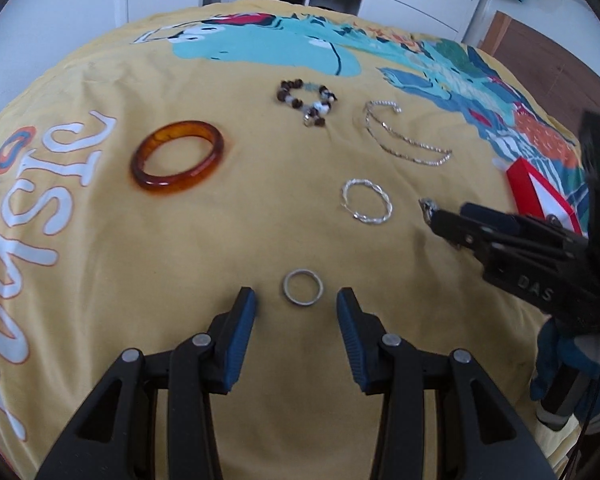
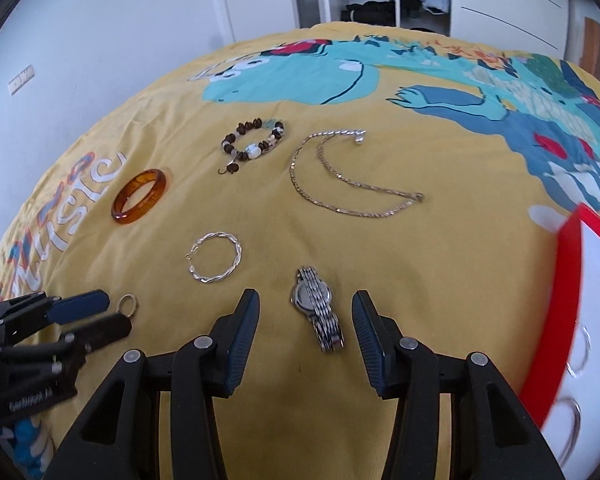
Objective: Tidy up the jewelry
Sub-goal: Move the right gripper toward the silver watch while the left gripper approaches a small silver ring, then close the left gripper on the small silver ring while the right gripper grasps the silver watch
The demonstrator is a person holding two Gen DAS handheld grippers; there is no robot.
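Note:
Jewelry lies spread on a yellow printed bedspread (image 1: 260,208). A small silver ring (image 1: 300,301) sits just ahead of my left gripper (image 1: 298,306), between its open blue-padded fingertips and untouched; the right wrist view shows the same ring (image 2: 124,304) at that gripper (image 2: 116,314). A steel watch (image 2: 312,298) lies lengthwise between the spread fingers of my right gripper (image 2: 306,312), with gaps on both sides. From the left wrist view the right gripper (image 1: 450,214) reaches in from the right, with the watch's end (image 1: 427,204) at its tip.
Farther back lie an amber bangle (image 1: 168,182) (image 2: 142,179), a beaded bracelet (image 1: 321,107) (image 2: 254,153), a silver chain necklace (image 1: 414,143) (image 2: 380,214) and a twisted silver hoop (image 1: 368,220) (image 2: 238,254). A red-rimmed white box (image 1: 518,176) (image 2: 568,264) stands at the right.

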